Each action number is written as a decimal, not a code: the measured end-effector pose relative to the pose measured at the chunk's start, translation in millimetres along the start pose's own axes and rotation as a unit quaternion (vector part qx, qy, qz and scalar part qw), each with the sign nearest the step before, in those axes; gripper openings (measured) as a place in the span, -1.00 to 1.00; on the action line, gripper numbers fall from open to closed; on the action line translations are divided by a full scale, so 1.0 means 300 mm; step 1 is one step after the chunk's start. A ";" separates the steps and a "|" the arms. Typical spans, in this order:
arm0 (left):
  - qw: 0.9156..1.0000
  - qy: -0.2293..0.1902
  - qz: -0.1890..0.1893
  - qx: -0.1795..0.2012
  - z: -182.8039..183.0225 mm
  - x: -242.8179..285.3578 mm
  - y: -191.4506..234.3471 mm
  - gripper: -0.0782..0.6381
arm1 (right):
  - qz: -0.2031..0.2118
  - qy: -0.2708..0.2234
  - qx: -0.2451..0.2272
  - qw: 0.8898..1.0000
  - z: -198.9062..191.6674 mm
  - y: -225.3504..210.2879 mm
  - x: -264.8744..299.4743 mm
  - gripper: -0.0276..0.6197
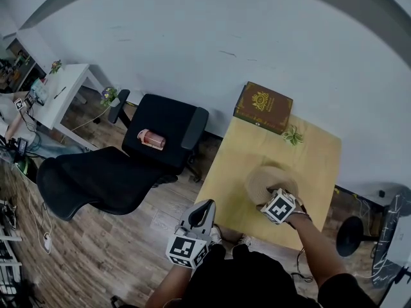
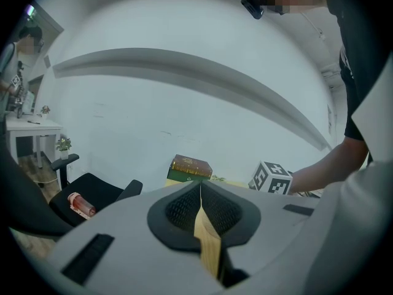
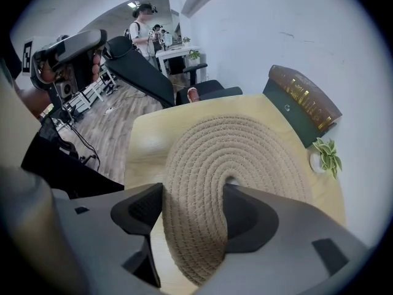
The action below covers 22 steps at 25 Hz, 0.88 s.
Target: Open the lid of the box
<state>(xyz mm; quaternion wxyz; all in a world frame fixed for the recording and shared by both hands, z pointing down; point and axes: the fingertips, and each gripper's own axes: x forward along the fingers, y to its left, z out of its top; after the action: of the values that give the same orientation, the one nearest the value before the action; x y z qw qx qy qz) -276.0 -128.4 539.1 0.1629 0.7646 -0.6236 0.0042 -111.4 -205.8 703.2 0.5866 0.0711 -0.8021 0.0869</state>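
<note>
Lid of the box fills the gap between the jaws of the right gripper, which points steeply down onto it. The jaws stand partly apart with a strip of the coiled pale rope between them. Both pads lie against that strip, one at the lid's rim and one near its centre. The lid carries no label or writing. It is round, so it has no long axis. It faces straight up and lies closed on the box.

The box stands on the wooden table, close to the near edge and somewhat toward the right. The left gripper is off the table's near left corner. It points almost level across the table, with its jaws closed and nothing between them. Each gripper's cube shows only black-and-white square markers, no words.

At the table's far left corner, by the wall, is a dark green and brown book. It has a gold emblem on the cover and gold print on the spine that is too small to read. A small plant sits just to its right at the far edge. A black chair stands left of the table with a pink bottle lying on its seat.
</note>
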 end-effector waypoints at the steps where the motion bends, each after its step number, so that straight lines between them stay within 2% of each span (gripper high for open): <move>1: 1.000 0.000 -0.001 0.000 0.001 0.001 -0.004 -0.72 | -0.001 0.000 -0.001 1.000 0.000 0.001 -0.004 0.09; 14: 1.000 -0.001 -0.017 0.007 0.006 -0.002 -0.054 -0.72 | -0.012 -0.014 -0.001 1.000 -0.007 0.022 -0.080 0.06; 22: 0.999 0.001 -0.035 0.010 0.005 0.017 -0.095 -0.72 | -0.048 -0.020 0.001 0.999 -0.040 -0.011 -0.157 0.05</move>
<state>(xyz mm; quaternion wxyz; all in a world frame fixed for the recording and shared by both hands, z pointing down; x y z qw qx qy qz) -248.0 -128.9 531.8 0.1555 0.7878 -0.5960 0.0052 -85.2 -205.8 662.1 0.5741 0.1115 -0.8090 0.0582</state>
